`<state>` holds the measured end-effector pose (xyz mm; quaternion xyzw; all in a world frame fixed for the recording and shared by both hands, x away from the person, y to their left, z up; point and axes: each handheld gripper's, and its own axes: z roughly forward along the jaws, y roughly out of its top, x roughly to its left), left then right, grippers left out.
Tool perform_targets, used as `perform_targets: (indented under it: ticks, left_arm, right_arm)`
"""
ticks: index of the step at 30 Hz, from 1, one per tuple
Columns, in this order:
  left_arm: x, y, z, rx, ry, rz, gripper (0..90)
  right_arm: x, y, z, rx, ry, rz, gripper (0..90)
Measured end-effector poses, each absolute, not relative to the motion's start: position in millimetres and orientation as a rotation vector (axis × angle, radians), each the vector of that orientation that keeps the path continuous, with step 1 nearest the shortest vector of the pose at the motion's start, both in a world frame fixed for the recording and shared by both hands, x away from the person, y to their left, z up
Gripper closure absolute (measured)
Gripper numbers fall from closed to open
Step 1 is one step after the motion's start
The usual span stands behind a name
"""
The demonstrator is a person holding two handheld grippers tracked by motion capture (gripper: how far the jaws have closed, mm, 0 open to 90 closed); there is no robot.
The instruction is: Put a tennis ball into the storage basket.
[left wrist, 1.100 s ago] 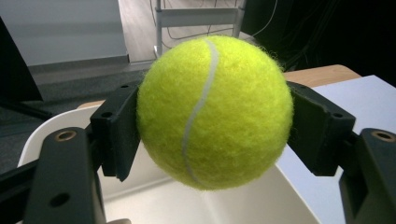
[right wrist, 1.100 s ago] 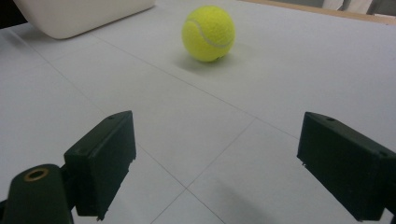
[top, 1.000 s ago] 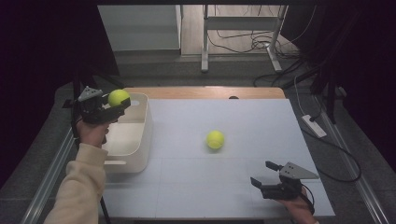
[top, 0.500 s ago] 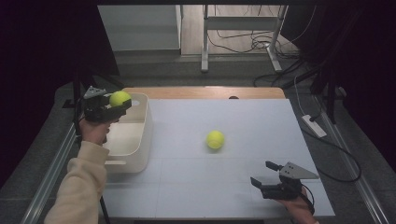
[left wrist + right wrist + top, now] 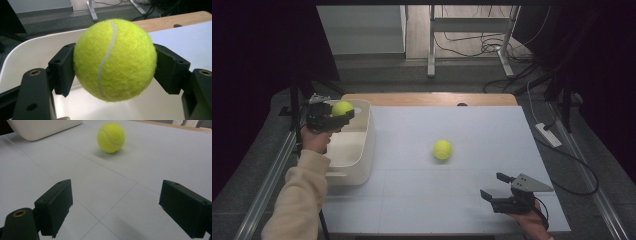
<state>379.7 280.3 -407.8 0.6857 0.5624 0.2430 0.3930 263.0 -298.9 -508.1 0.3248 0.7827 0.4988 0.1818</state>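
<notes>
Left claw [image 5: 337, 116] clamped on one tennis ball [image 5: 115, 60], poised above the white bin [image 5: 364, 150]; release pending. Second ball [image 5: 442, 149] lies mid-surface [image 5: 492, 125], ahead of the spread, empty right claw [image 5: 498, 189].

The worktop [image 5: 492, 125] is being covered by a white gridded sheet, with a strip of bare wood being left exposed along its far edge. Beyond it, a grey floor [image 5: 412, 75] is being crossed by loose black cables [image 5: 472, 47]. A pale cabinet [image 5: 362, 30] and a metal frame leg [image 5: 431, 42] are being lit from the front, while both sides are being kept in darkness. A white power strip [image 5: 548, 135] is lying at the right.
</notes>
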Motion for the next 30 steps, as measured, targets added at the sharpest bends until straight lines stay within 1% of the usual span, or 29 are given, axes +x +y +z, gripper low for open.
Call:
perform_targets:
  ticks: [5,14,25,26,29,30]
  left_arm:
    - [380.1,278.7,-409.4,1.78,1.436,0.641,27.0]
    - [383.2,277.9,-414.0,1.834,1.448,0.606,26.9]
    - [381.1,277.2,-411.8,1.823,1.44,0.62,26.4]
    - [380.9,277.3,-411.6,1.819,1.44,0.621,26.0]
    - [378.5,277.5,-407.7,1.769,1.425,0.622,18.4]
    - [377.3,277.5,-406.2,1.757,1.415,0.616,17.4]
  right_arm:
    - [263.0,-299.1,-508.2,0.916,2.209,1.412,11.9]
    - [263.2,-299.2,-508.3,0.92,2.209,1.411,11.9]
    - [262.9,-298.9,-508.4,0.919,2.212,1.406,11.9]
    - [263.0,-298.9,-508.5,0.919,2.213,1.406,11.9]
    - [263.0,-299.1,-508.8,0.918,2.213,1.407,11.9]
    - [262.9,-299.3,-508.8,0.92,2.213,1.408,11.9]
